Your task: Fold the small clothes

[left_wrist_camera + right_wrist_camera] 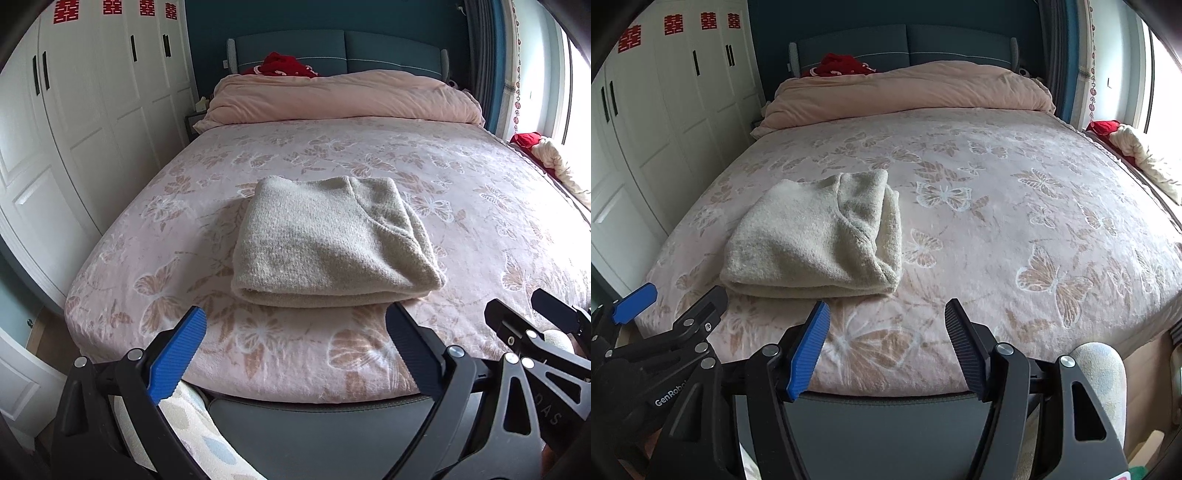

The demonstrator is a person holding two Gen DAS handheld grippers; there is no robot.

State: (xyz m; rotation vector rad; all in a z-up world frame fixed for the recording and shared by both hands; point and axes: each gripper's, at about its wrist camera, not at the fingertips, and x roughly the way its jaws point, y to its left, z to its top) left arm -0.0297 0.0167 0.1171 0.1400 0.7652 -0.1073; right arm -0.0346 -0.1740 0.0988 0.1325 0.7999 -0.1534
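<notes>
A folded beige knit garment (325,240) lies on the pink butterfly bedspread (461,192) near the foot of the bed; it also shows in the right wrist view (816,240). My left gripper (295,325) is open and empty, held just short of the garment's near edge. My right gripper (886,314) is open and empty, to the right of the garment and clear of it. The right gripper (532,317) shows at the right edge of the left wrist view, and the left gripper (676,299) at the left of the right wrist view.
A rolled pink duvet (343,96) lies at the head of the bed with a red cloth (284,64) behind it. White wardrobe doors (81,122) stand on the left. A red and cream pile (546,155) sits by the window on the right.
</notes>
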